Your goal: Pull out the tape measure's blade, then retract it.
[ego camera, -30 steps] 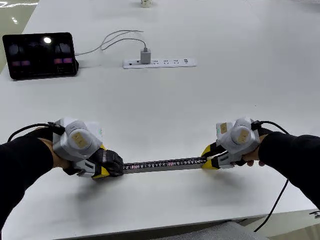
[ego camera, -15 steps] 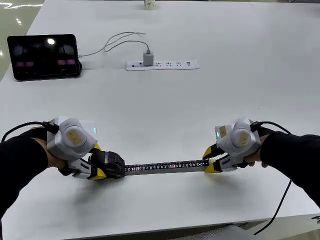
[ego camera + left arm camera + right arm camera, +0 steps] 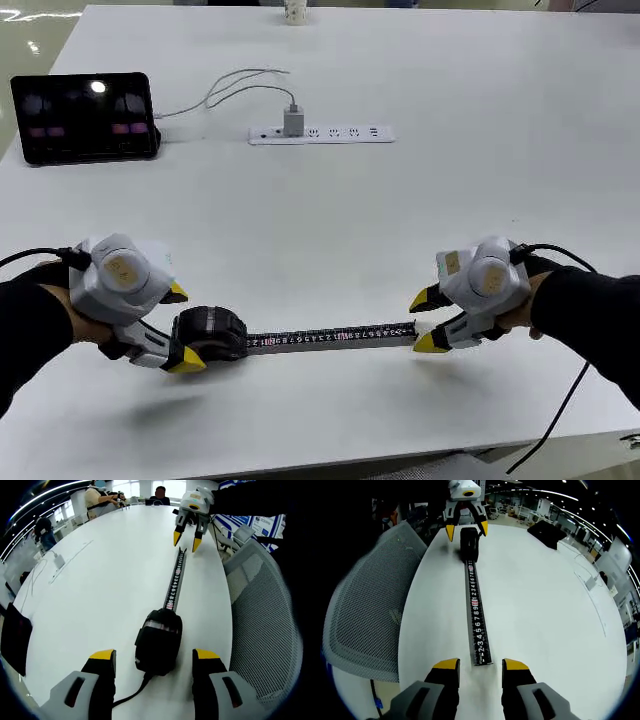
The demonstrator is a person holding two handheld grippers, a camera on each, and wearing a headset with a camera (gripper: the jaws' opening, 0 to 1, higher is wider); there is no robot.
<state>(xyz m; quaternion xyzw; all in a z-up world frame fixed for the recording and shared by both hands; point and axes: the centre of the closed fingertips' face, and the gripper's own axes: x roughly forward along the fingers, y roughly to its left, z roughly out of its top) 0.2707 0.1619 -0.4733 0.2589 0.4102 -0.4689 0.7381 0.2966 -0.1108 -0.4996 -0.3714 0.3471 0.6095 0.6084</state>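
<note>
Leftmost, at the far corner of the white table [image 3: 400,220], a dark tablet [image 3: 85,115] is lying with a ceiling light reflecting in its screen. Nearer to me, my left claw [image 3: 182,327] is sitting low over the table, its two yellow-tipped jaws standing apart. Between them the tape measure's black case [image 3: 210,333] is resting on the tabletop. In the left gripper view a strip of bare table is showing on either side of the case [image 3: 159,640], so my left claw [image 3: 154,655] is bracketing it and not clamping it. A thin black cord [image 3: 131,692] is trailing from the rear of the case toward me in that view.

From the front of the case the blade [image 3: 330,337] is running rightward, lying flat on the table with its numbered face up. Beyond it, at mid-table, a white power strip [image 3: 320,133] is carrying one plugged-in charger [image 3: 293,121], and its cable [image 3: 230,85] is curving away toward the tablet.

At the blade's free end I am holding my right claw [image 3: 421,322] low, with its jaws parted as well. In the right gripper view the blade [image 3: 476,615] is ending level with the tips of my right claw [image 3: 481,664], in the gap between them, with bare table showing on each side and neither tip touching it. At the far end of that view the case [image 3: 469,542] is lying between the jaws of my left claw [image 3: 467,531]. A grey mesh chair [image 3: 365,610] is standing just beside the table's near edge.
</note>
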